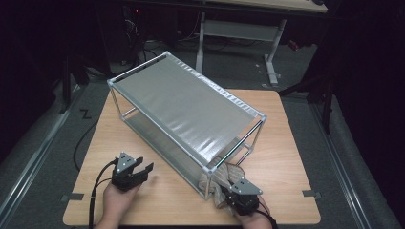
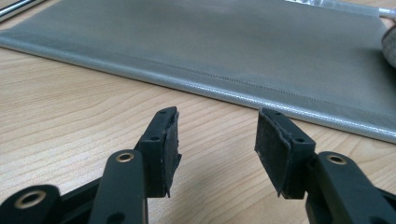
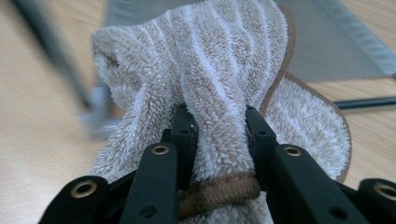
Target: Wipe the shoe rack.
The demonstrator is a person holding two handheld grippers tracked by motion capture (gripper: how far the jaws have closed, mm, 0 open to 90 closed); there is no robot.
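One gripper, the right gripper (image 3: pixel 218 126), has its fingers clenched on a striped towel (image 3: pixel 219 60) beside the rack (image 1: pixel 181 102), while the left gripper (image 2: pixel 217 140) rests released over the surface (image 2: pixel 70 107).

Rack (image 1: pixel 186 107) stands on table (image 1: pixel 286 143); towel (image 1: pixel 217 183) at its near-right corner.

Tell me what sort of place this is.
Probably a lab or workshop set up for recording. A small light wooden table stands on grey carpet in a dark room, a white-legged workbench sits behind it, and loose black cables run across the floor.
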